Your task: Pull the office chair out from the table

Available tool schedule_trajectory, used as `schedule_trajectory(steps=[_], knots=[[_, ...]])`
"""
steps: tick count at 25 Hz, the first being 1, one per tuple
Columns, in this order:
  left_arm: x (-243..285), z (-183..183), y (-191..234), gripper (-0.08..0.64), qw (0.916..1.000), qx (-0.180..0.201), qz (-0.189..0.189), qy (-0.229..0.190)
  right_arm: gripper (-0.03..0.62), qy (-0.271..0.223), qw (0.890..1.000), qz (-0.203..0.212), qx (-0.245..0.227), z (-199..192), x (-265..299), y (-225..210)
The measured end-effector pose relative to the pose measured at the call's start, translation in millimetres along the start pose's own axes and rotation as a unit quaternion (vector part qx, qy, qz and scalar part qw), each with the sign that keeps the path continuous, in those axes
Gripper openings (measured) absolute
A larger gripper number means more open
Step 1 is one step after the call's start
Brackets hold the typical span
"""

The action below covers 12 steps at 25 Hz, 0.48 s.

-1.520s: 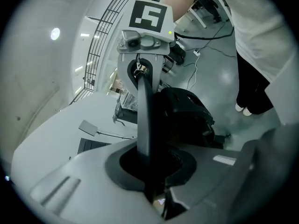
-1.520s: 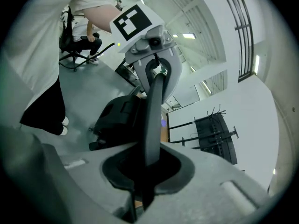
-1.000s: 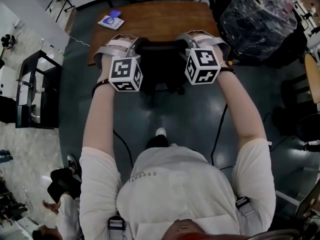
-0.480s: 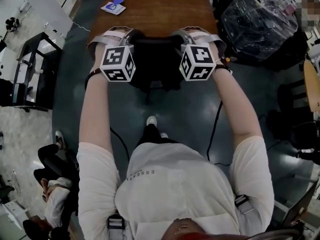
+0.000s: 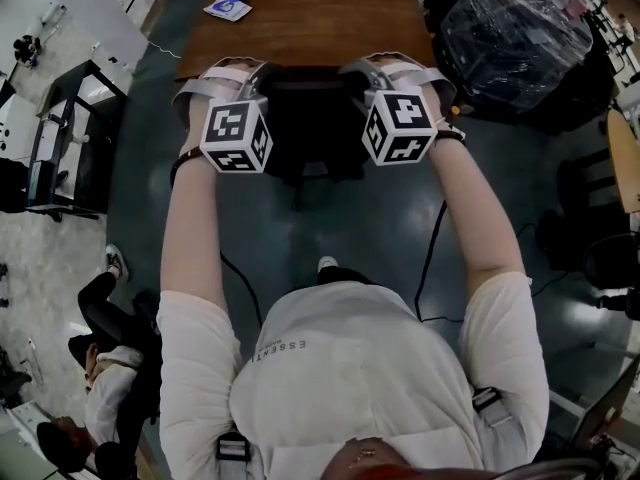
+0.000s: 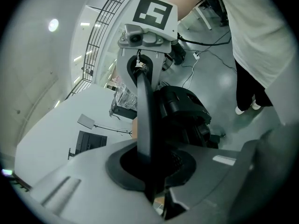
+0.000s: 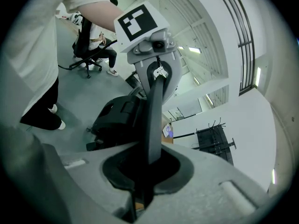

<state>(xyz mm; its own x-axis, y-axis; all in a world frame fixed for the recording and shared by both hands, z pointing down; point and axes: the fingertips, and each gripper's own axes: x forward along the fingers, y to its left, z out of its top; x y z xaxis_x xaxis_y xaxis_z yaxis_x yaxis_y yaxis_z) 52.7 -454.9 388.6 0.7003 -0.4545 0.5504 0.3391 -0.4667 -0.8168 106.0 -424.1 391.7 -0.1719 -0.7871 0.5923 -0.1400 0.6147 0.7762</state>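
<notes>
Clamping both tools on the office chair (image 5: 310, 133). My left gripper (image 5: 238, 76) is pinched onto the top edge of the backrest (image 6: 145, 115); its jaws have just been closing a touch tighter, with that edge between them. My right gripper (image 5: 388, 72) is pinched onto the same edge further along, so the two face each other across it. Gripper bodies are moulded grey plastic with smooth, rounded shells. Each carries a marker cube (image 5: 237, 136) with black-and-white squares.

The backrest edge reads as a thin, flat, dark strip, hard and smooth, seen end-on from both gripper views. Below it the chair is bulky black moulded parts, matte and chunky. From the head view the chair is all black and sits between my forearms, back towards me, right at the near edge of the table (image 5: 300, 28). I cannot tell how much of the seat is under the top.

The table top is brown wood grain, rectangular. A small white-and-blue flat item (image 5: 228, 8) lies near its far left corner. The floor (image 5: 370, 228) is dark grey and glossy, with a black cable (image 5: 430, 263) lying across it.
</notes>
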Motion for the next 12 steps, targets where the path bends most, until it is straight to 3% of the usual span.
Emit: schedule_trajectory(steps=[12], knots=[[-46.7,39.2,-42.4,0.043,0.9996,0.002,-0.024,-0.012,0.026,0.008,1.000,-0.016,0.014,24.3,-50.9,45.5]])
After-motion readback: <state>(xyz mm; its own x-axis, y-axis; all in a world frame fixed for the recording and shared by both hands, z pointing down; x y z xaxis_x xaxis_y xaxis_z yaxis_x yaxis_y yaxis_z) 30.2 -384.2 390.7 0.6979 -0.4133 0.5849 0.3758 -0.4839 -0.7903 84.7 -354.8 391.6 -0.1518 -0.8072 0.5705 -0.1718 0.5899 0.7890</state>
